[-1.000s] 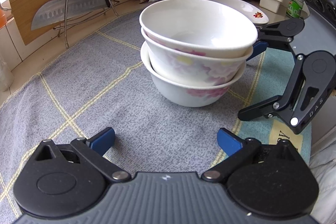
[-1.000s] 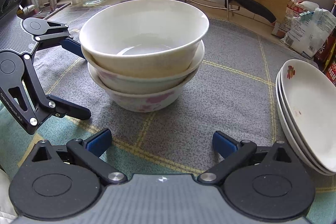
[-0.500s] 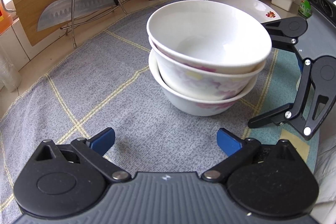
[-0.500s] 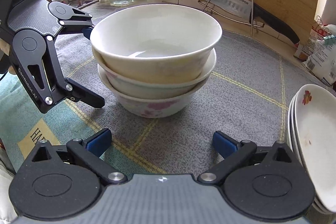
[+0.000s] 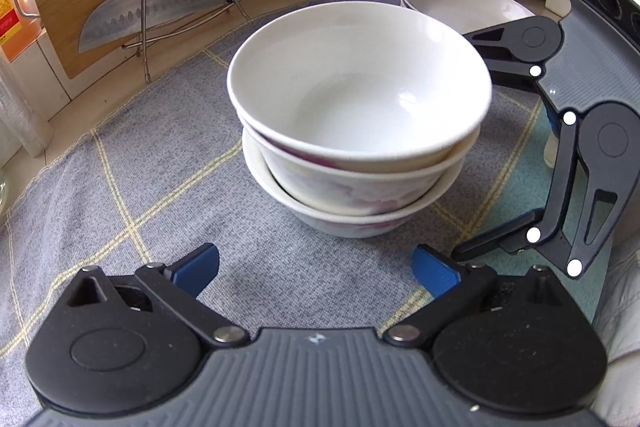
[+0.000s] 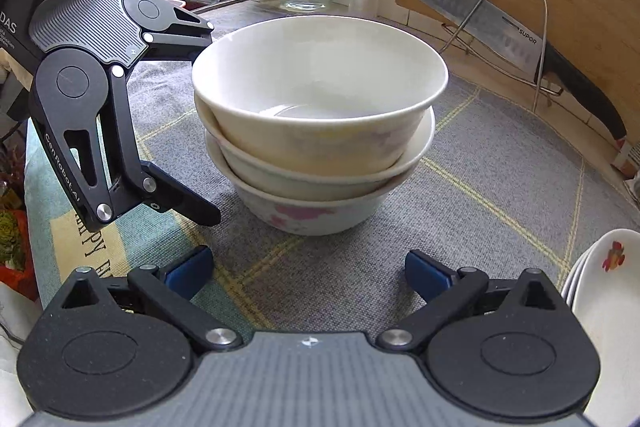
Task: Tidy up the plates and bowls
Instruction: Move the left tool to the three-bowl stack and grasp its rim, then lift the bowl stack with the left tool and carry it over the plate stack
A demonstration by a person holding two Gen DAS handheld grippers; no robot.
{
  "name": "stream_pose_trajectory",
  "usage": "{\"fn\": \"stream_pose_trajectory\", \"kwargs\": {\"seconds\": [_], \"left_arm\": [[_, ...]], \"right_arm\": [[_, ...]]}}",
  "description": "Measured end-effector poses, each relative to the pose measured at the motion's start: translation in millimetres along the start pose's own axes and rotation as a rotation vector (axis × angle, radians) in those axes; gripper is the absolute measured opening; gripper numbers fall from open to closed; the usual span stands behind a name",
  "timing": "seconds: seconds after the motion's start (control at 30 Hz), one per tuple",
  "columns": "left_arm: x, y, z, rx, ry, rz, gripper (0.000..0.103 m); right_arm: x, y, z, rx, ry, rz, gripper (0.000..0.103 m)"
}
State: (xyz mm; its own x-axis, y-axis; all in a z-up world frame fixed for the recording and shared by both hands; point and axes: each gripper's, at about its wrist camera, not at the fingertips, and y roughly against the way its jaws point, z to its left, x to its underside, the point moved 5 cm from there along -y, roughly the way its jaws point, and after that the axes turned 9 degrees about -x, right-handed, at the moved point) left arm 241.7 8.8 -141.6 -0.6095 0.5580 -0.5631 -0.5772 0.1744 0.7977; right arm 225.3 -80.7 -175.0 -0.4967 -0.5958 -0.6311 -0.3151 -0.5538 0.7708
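Three nested bowls (image 5: 360, 123) sit mid-cloth (image 5: 120, 187) on the desk, plates (image 6: 604, 307) stacked well apart at the right claw's side; sorting looks nearly done, both claws facing the bowl stack from opposite sides, touching nothing. Left claw (image 5: 316, 267) wide and empty, right claw (image 6: 308, 269) wide and empty; next move likely wants both claws closing on the stack's lower walls together to shift it, or backing off. Plates cut off by frame edge in right view, partly hidden behind bowls in left; plate count unclear
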Motion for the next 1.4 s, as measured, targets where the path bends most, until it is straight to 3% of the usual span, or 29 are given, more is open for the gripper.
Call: {"fn": "stream_pose_trajectory", "kwargs": {"seconds": [0.2, 0.47, 0.57, 0.73, 0.87, 0.97, 1.4], "left_arm": [[-13.8, -1.1, 5.0, 0.055, -0.093, -0.048, 0.101], [-21.7, -2.7, 2.5, 0.149, -0.293, -0.099, 0.099], [-24.1, -5.5, 4.6, 0.19, -0.34, -0.111, 0.093], [-26.3, -11.4, 7.3, 0.271, -0.373, -0.114, 0.088], [-27.1, -11.5, 6.1, 0.321, -0.401, -0.12, 0.082], [-26.8, -11.7, 6.7, 0.325, -0.421, -0.122, 0.08], [-29.2, -12.9, 8.1, 0.332, -0.442, -0.105, 0.079]], "right_arm": [[-9.3, 11.2, -7.8, -0.02, 0.019, 0.009, 0.103], [-28.8, 16.5, -10.6, -0.02, 0.1, 0.032, 0.103], [-35.8, 12.1, -12.5, -0.04, 0.116, 0.054, 0.103], [-43.3, 8.8, -16.5, -0.081, 0.127, 0.083, 0.102], [-48.3, 9.7, -19.0, -0.133, 0.114, 0.108, 0.094], [-49.2, 11.0, -17.3, -0.157, 0.116, 0.121, 0.089], [-52.0, 12.8, -15.2, -0.15, 0.124, 0.141, 0.088]]}}
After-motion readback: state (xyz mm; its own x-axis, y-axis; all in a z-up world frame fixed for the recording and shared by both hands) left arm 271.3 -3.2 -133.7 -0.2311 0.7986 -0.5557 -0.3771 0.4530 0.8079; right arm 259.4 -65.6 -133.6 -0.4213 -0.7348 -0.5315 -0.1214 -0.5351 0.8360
